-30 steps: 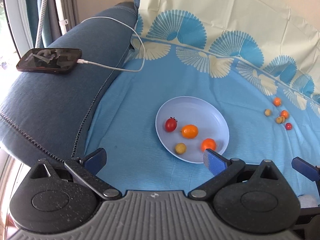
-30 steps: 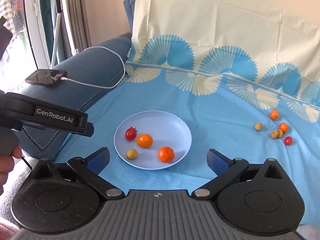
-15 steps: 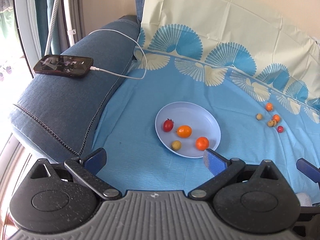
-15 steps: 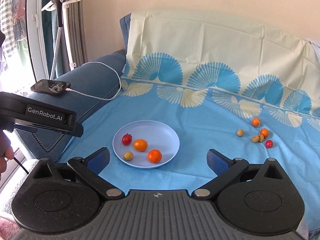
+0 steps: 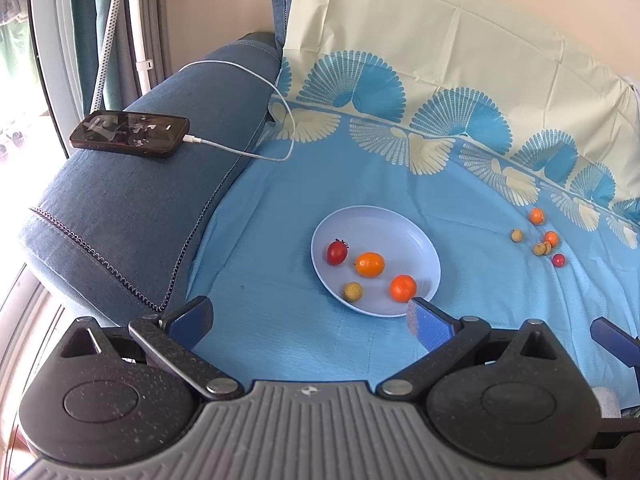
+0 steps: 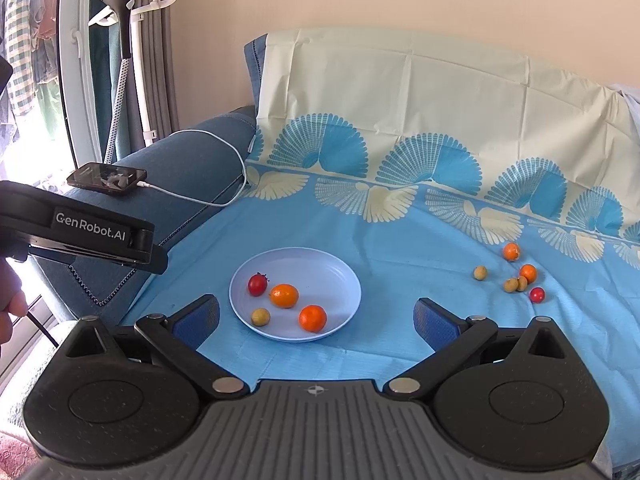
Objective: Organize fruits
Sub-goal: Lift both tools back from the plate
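Note:
A pale blue plate [image 5: 404,226] [image 6: 320,260] lies on the blue cloth. It holds a red tomato [image 5: 337,251] [image 6: 257,283], two orange fruits [image 5: 370,264] [image 5: 403,288] and a small yellow fruit [image 5: 353,291]. Several small fruits lie loose on the cloth to the right [image 5: 544,240] [image 6: 516,274]. My left gripper [image 5: 308,320] is open and empty, just in front of the plate. My right gripper [image 6: 316,316] is open and empty, also in front of the plate and farther back.
A phone [image 5: 130,134] on a white charging cable [image 5: 256,80] lies on the blue sofa arm [image 5: 132,208] at left. The cloth [image 5: 440,60] runs up the backrest. A garment steamer stand [image 6: 128,40] stands by the window. The left gripper's body [image 6: 80,232] shows at left.
Both grippers have drawn back and risen from the plate, so the plate and fruits look smaller. Both stayed open. No fruit has moved.

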### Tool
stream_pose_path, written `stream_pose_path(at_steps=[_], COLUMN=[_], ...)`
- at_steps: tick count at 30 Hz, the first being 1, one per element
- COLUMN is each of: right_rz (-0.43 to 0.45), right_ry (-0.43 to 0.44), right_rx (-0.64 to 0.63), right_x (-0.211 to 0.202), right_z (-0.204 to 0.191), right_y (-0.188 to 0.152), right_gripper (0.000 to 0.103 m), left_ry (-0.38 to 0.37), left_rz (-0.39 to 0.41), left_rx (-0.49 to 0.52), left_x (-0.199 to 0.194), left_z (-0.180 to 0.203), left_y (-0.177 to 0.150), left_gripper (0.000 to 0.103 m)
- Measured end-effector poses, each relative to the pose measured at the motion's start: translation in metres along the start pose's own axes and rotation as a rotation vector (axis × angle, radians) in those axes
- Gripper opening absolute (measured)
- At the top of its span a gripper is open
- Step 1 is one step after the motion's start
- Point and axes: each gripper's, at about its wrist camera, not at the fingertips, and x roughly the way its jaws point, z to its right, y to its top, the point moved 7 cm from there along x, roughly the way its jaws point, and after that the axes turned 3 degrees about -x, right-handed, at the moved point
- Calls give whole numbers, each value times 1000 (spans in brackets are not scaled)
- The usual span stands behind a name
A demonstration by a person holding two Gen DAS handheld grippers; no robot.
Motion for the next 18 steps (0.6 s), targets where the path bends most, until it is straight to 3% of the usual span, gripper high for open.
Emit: stream_pose_path(at_steps=[18], right_rz=[-11], right_ry=[-3], right_rx=[2], right_x=[4], right_z=[1], right_y=[0], right_gripper=[102], left_ry=[-12], left_rz=[-31], left_rx=[-4], left_x=[4], left_z=[1], left_y=[3], left_gripper=[103])
